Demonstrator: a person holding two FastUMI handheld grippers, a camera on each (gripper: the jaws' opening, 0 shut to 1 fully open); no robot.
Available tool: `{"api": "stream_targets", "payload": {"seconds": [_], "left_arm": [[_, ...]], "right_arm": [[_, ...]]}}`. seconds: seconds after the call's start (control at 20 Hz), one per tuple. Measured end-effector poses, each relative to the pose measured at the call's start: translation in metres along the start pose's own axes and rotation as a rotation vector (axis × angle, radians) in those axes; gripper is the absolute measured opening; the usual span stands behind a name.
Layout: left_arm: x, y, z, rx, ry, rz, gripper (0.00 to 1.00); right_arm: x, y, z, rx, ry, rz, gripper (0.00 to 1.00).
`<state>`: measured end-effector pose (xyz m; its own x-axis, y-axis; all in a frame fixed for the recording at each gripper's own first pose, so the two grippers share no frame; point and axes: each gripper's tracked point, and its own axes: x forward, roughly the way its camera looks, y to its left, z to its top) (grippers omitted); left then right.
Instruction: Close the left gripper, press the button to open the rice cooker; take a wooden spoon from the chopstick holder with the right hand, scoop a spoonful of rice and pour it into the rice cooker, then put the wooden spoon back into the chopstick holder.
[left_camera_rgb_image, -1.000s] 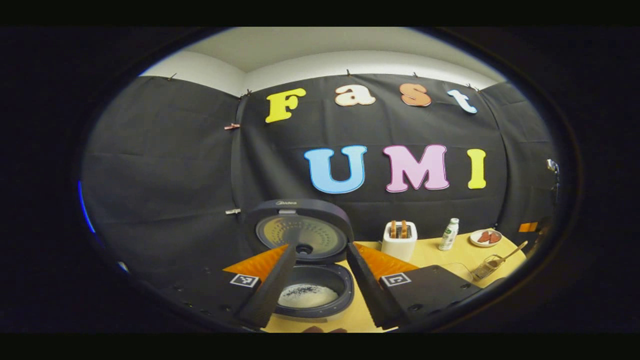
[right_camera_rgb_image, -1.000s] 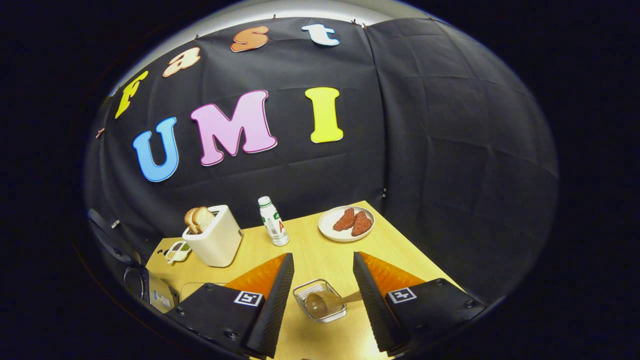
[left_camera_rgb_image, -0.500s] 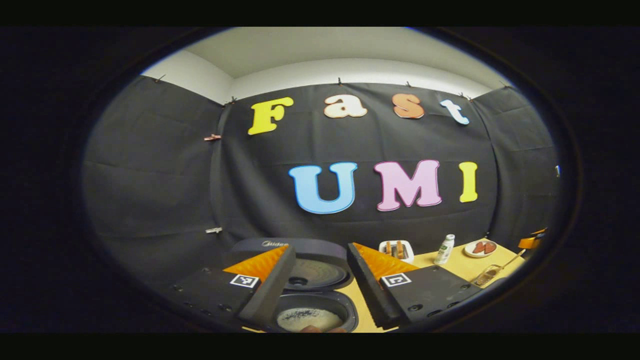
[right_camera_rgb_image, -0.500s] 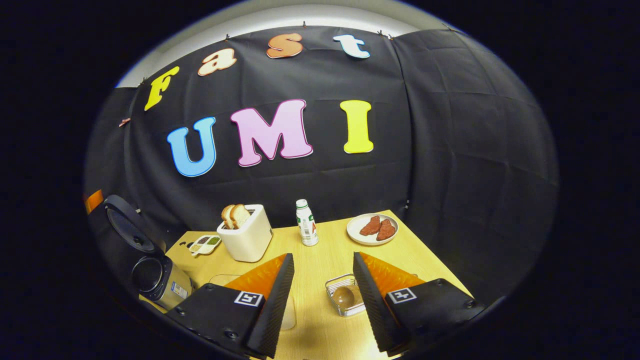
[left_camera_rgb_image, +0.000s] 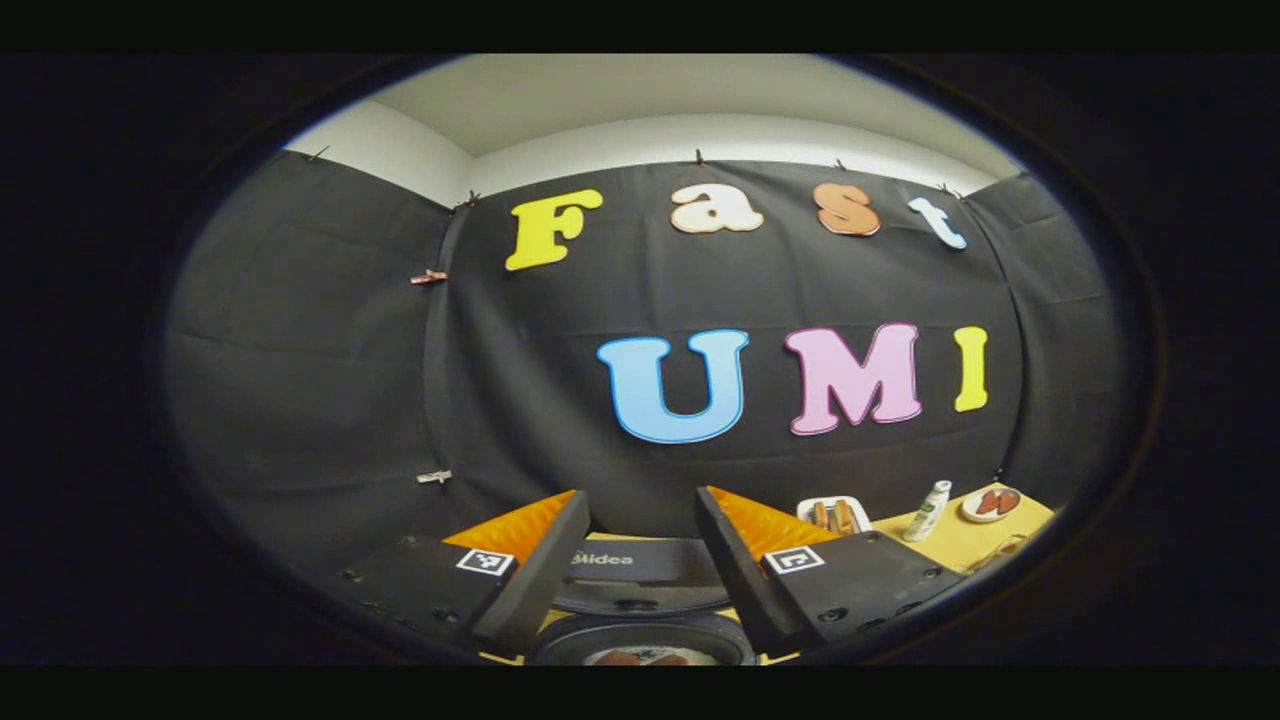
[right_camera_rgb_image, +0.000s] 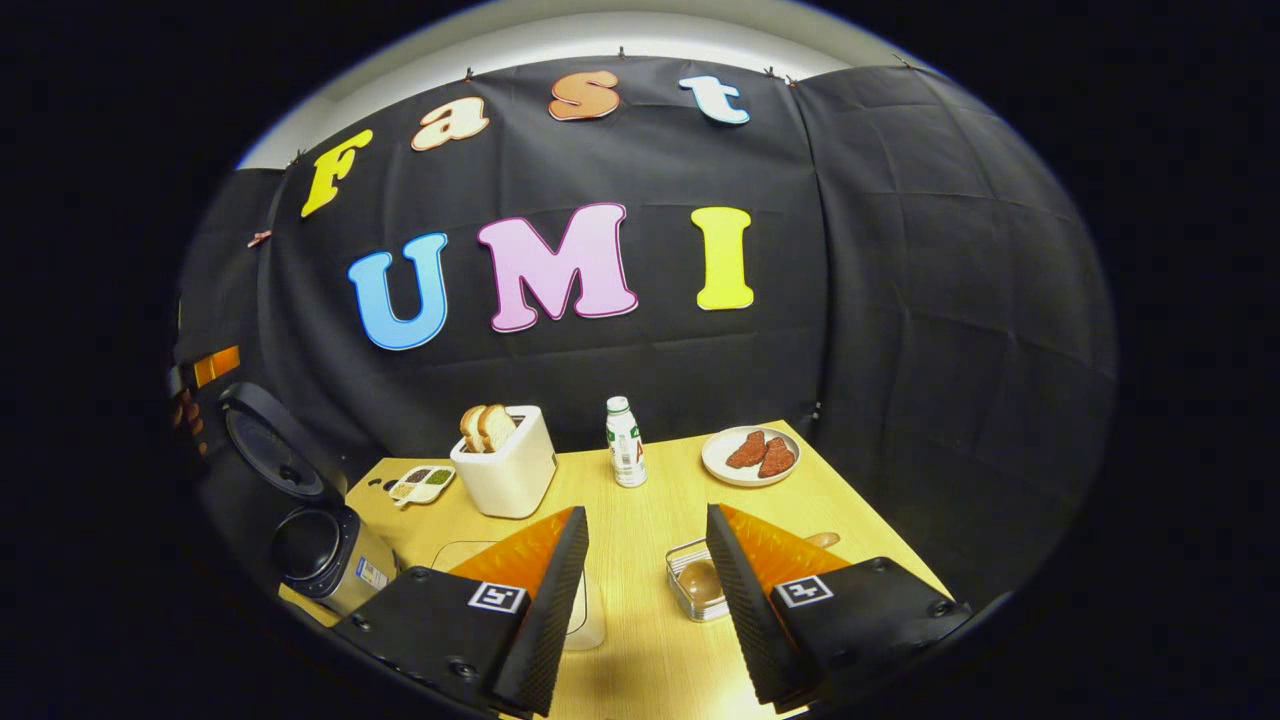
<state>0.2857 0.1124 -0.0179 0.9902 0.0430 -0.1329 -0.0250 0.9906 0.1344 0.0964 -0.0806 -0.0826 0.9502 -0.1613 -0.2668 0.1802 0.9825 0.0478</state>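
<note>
Cooker (right_camera_rgb_image: 310, 520) lid up (spoon (right_camera_rgb_image: 703, 580) back)

Dim booth, overhead light, table (right_camera_rgb_image: 640, 500) bright; strong fisheye bending at edges.

Staged kitchen booth: black cloth wall (right_camera_rgb_image: 900, 300), toaster (right_camera_rgb_image: 505, 465), rice cooker (right_camera_rgb_image: 320, 540).

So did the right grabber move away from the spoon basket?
Yes. The right gripper pulled back and swung left: the basket now sits against its right finger on the table.
</note>
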Motion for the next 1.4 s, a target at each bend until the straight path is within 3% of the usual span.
{"api": "stream_targets", "payload": {"seconds": [0.2,0.5,1.4], "left_arm": [[0.013,0.0,-0.021,-0.014,0.072,0.002,0.77],[0.009,0.002,-0.026,-0.007,0.078,0.015,0.84],[-0.1,-0.004,-0.085,-0.024,0.075,0.036,0.85]], "right_arm": [[-0.005,0.009,-0.002,0.003,0.007,0.01,0.75],[-0.009,0.018,-0.002,-0.005,0.01,0.025,0.75],[-0.029,0.056,-0.009,-0.04,0.023,0.138,0.75]]}}
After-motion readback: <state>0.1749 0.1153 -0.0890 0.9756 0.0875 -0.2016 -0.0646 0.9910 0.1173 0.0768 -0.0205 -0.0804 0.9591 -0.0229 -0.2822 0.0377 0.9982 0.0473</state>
